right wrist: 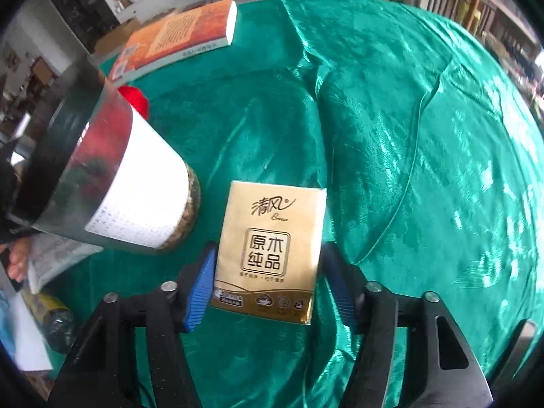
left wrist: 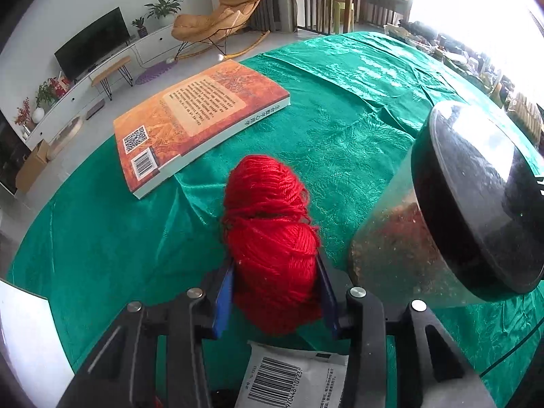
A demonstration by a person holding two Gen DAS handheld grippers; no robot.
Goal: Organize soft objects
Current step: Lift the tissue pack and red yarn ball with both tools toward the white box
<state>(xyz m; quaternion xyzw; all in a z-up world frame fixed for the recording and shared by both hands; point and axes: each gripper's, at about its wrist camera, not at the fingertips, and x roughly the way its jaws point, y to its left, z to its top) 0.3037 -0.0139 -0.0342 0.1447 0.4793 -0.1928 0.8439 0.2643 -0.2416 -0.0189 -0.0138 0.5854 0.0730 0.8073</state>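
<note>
1. Right gripper (right wrist: 268, 284): blue-padded jaws stand on either side of the gold tissue pack (right wrist: 268, 248), both pads against its edges.
2. Green tablecloth (right wrist: 408, 136), creased.
3. Clear jar (right wrist: 132, 187), white-labelled, left of the pack.
4. Red yarn (right wrist: 137, 100), partly hidden behind the jar.
5. Orange book (right wrist: 180, 37), far left.

Both wrists steep, close, sharing book (left wrist: 200, 119)
</note>
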